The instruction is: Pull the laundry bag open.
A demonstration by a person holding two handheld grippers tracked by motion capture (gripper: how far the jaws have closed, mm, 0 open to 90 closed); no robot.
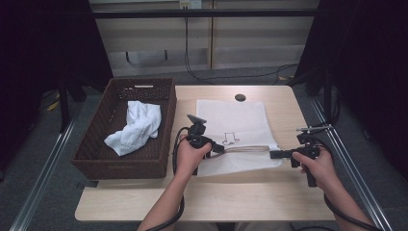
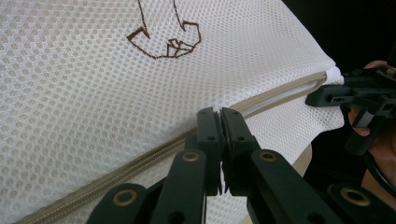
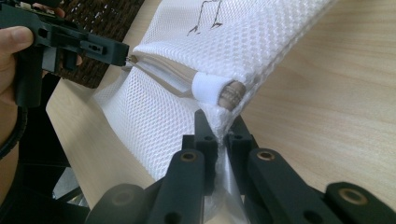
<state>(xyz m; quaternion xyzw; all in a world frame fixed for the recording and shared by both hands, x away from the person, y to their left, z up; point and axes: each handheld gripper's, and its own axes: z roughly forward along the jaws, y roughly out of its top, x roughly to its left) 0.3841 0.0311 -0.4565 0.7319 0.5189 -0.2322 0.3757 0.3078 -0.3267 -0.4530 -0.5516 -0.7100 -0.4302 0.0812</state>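
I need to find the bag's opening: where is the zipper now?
In the high view, the zipper runs across the near part of the mesh bag, between the left gripper and right gripper.

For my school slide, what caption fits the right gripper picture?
Right gripper pinches the corner of a white mesh laundry bag on a wooden table.

No readable text, brand or number showing anywhere. Only sign: brown stitched line-drawing [image 1: 231, 139] sitting on white mesh laundry bag [image 1: 240, 113], toward bag's front half, just behind zipper [image 1: 245, 148]. In left gripper view, same embroidery [image 2: 166, 39] appearing as angular outline with two lines rising from it; not reading as letters. In right gripper view, motif [image 3: 205, 18] partly showing near bag's far end.
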